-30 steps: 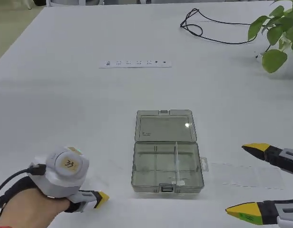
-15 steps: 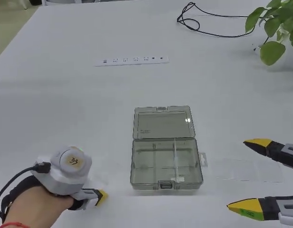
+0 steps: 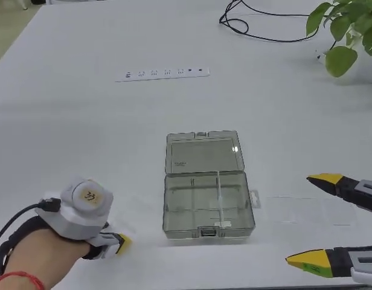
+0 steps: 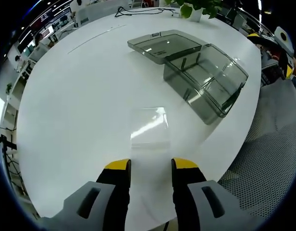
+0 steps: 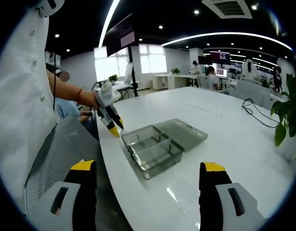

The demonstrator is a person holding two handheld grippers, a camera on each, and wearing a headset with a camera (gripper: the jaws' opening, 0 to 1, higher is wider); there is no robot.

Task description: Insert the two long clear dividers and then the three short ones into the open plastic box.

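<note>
Smoky clear plastic box [image 3: 207, 208] sits open on a broad white table [image 3: 83, 133], its lid [image 3: 204, 152] laid flat behind it and one clear divider [image 3: 219, 196] standing upright inside. Beyond the box lie a white power strip [image 3: 163, 73], a black cable [image 3: 246, 27] and a green leafy plant [image 3: 346, 30]. The right gripper view shows an office with ceiling lights.

Left of the box, the left gripper [image 4: 150, 166] has its jaws slightly apart, empty, with a flat clear sheet [image 4: 149, 126] just ahead of them. Right of the box, the right gripper [image 3: 313, 220] gapes wide, with faint clear pieces [image 3: 301, 211] lying flat near its jaws.
</note>
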